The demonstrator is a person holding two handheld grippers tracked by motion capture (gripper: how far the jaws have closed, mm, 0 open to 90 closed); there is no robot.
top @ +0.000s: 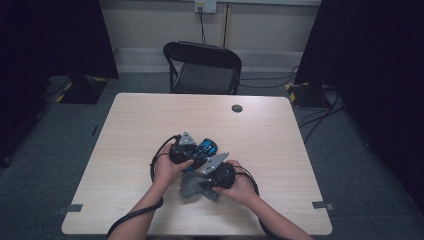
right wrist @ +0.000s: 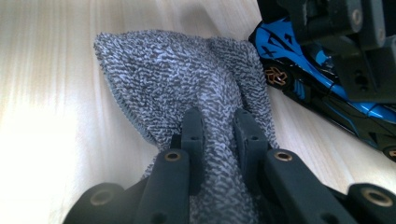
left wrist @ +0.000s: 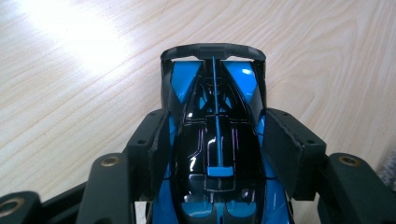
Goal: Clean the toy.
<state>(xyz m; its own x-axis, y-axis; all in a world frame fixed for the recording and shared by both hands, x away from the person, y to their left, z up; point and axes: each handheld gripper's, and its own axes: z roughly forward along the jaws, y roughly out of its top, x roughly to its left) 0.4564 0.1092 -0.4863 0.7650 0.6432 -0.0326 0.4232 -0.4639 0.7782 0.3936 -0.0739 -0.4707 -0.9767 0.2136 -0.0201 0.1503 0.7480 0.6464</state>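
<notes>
Grip status: your left gripper (left wrist: 215, 154) is clamped on the toy car (left wrist: 215, 140), one black jaw pressed against each flank of its blue and black body. In the left gripper view the car points away from you, its dark rear wing at the far end, above the pale wooden table (left wrist: 70, 93).

Your right gripper (right wrist: 218, 135) is pinched tight on the grey cloth (right wrist: 187, 74). A fold of the speckled fabric is squeezed between the two jaws, and the rest of the cloth spreads out ahead of them on the table. The car lies just beside the cloth, at the right edge of that view, with an orange-spoked wheel showing.

In the high view, both hands meet near the middle of the table, toward your side. The car (top: 205, 148) sits between the grippers, and the cloth (top: 192, 186) hangs below your right gripper (top: 212, 175), close to your left hand (top: 167, 170). A black folding chair (top: 202, 67) stands beyond the far edge.
</notes>
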